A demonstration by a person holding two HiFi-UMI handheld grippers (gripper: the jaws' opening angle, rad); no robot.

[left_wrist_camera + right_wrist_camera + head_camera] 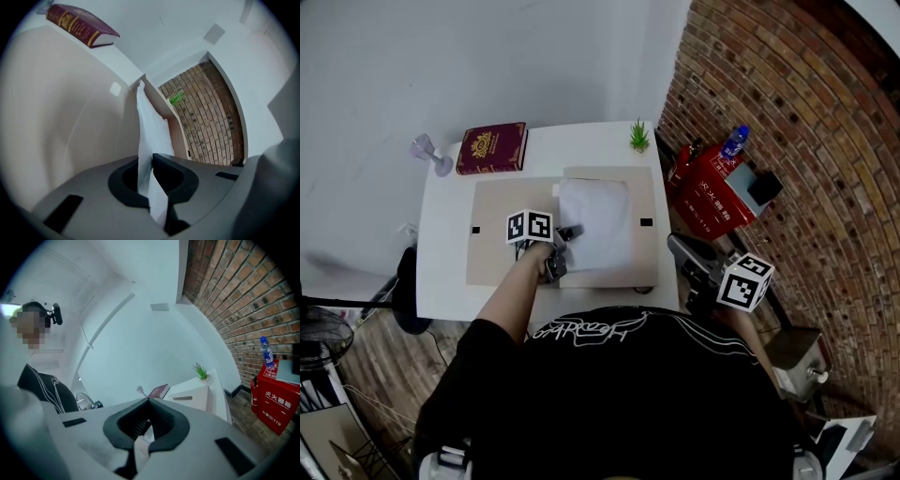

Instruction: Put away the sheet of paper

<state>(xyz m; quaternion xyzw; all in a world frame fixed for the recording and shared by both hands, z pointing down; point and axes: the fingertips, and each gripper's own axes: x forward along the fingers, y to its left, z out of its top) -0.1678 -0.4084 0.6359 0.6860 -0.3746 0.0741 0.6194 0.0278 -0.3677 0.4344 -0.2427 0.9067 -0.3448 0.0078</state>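
A white sheet of paper [595, 217] lies on an open brown folder [492, 239] in the middle of the white table [445, 253]. My left gripper [563, 244] is shut on the sheet's near left edge. In the left gripper view the sheet [150, 126] stands on edge, pinched between the dark pads at the left gripper [151, 164]. My right gripper [675, 244] hangs off the table's right side, away from the paper. In the right gripper view its jaw tips meet at the right gripper [147, 401] with nothing held.
A dark red book [492, 148] and a small lamp-like object [427, 150] sit at the table's back left, a small green plant [639, 138] at the back right. A red box [712, 192] with a blue bottle [733, 141] stands by the brick wall.
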